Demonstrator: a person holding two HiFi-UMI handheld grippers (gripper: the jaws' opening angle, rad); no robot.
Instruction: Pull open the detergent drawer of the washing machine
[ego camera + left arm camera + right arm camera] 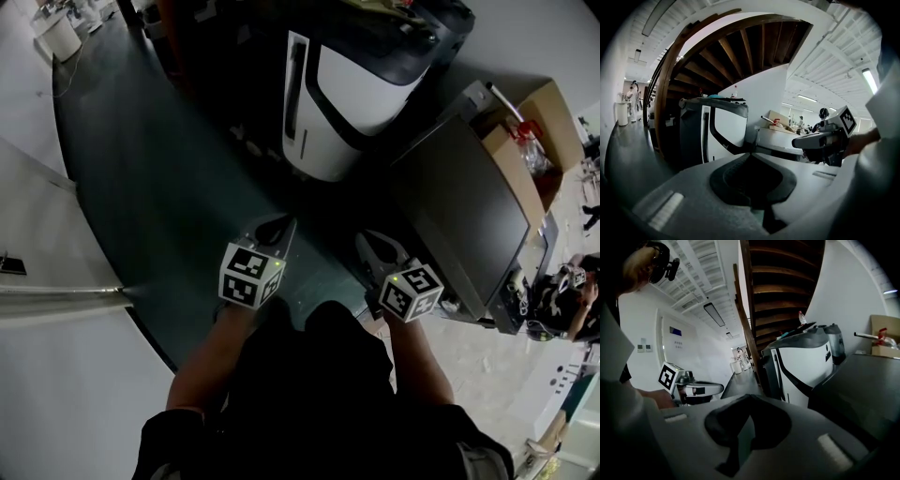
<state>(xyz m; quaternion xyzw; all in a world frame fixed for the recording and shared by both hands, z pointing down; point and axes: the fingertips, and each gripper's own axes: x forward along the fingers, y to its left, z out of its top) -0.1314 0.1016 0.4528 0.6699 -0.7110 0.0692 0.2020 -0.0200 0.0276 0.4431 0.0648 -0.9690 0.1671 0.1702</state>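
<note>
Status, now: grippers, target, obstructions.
Left gripper shut, empty. Right gripper shut, empty. No detergent drawer identifiable in view; white-and-black machine and dark-topped cabinet ahead. Nothing touching either gripper.

A large open workshop hall: a white ribbed ceiling (839, 44) with long strip lights (869, 79) spans it. A curved brown wooden staircase (736, 44) rises over a dark glossy floor (159, 169), near an open brown cardboard box (553, 112).
</note>
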